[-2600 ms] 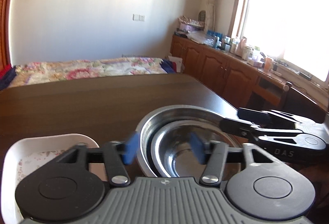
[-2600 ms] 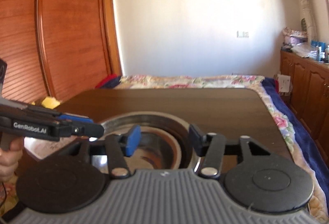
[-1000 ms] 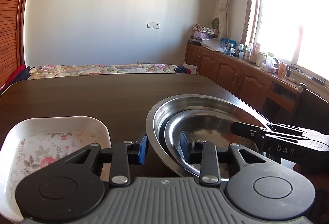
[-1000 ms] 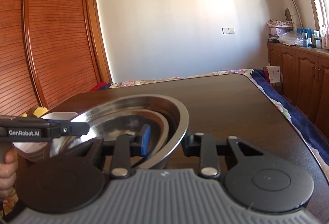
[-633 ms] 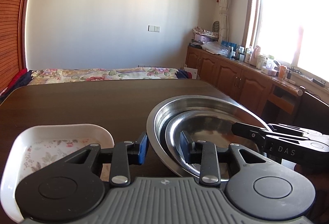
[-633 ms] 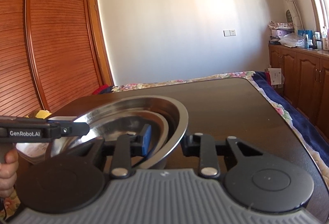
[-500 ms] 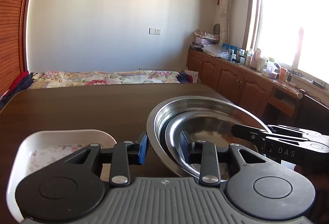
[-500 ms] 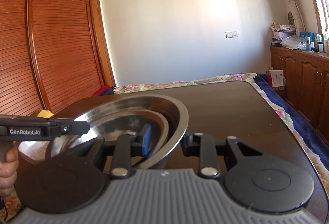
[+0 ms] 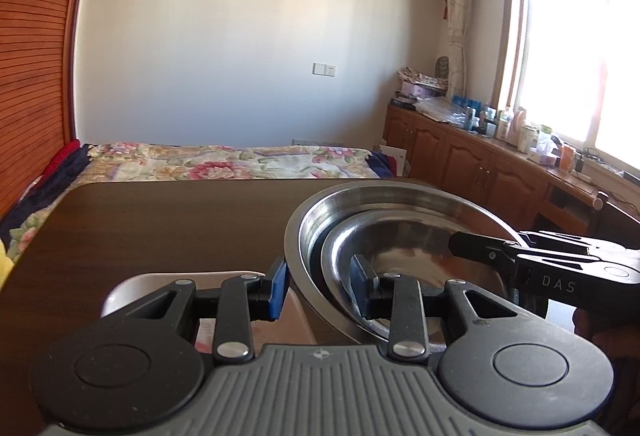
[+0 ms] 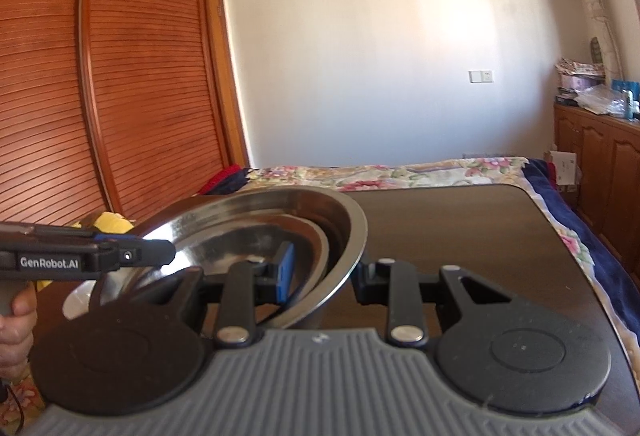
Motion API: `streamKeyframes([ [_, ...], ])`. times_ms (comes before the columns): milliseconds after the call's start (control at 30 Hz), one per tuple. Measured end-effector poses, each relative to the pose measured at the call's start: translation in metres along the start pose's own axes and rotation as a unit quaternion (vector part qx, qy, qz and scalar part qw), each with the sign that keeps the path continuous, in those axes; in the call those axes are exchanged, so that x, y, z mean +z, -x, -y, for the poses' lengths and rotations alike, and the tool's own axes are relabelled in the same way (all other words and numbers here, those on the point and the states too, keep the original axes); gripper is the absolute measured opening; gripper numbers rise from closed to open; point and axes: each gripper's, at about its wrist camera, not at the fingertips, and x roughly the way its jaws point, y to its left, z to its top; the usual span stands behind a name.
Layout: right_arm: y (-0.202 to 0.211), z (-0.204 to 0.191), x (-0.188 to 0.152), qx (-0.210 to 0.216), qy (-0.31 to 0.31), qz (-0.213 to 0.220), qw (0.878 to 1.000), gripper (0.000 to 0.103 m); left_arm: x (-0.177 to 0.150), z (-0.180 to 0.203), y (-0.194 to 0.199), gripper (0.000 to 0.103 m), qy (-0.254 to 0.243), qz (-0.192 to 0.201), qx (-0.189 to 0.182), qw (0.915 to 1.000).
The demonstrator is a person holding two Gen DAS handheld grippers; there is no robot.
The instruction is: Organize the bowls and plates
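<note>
The white tray (image 9: 168, 282) at seven o'clock is mostly hidden behind the left gripper (image 9: 318, 286); the windowsill bottles (image 9: 528, 134) are too small to identify.

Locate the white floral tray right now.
In the left wrist view the white floral tray lies low on the left on the dark wooden table, beside the nested steel bowls and largely hidden behind the left gripper.

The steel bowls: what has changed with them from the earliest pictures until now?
The left gripper and the right gripper closed on opposite rims of the large steel bowl, with the small steel bowl nested inside, and lifted it off the table. At first their jaws stood open around the rims. The white floral tray stayed in place.
</note>
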Motion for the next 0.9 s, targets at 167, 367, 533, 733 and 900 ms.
streamKeyframes([
  [167,-0.011,-0.013,0.002,0.022,-0.001,-0.014,1.0,0.032,0.006,-0.019,0.007,0.034,0.005,0.002,0.012,0.9999],
  [367,-0.021,-0.029,0.006,0.04,0.004,-0.027,0.999,0.032,0.008,-0.037,0.013,0.034,0.005,0.001,0.023,0.9997],
  [533,-0.028,-0.045,0.006,0.052,0.013,-0.035,0.998,0.032,0.004,-0.054,0.017,0.034,0.018,0.0,0.037,0.9992],
  [733,-0.036,-0.06,0.005,0.069,0.025,-0.048,0.996,0.032,-0.004,-0.068,0.025,0.034,0.029,-0.006,0.053,0.9982],
  [900,-0.042,-0.068,0.0,0.082,0.024,-0.061,0.994,0.032,-0.009,-0.076,0.031,0.034,0.033,-0.009,0.063,0.9974],
])
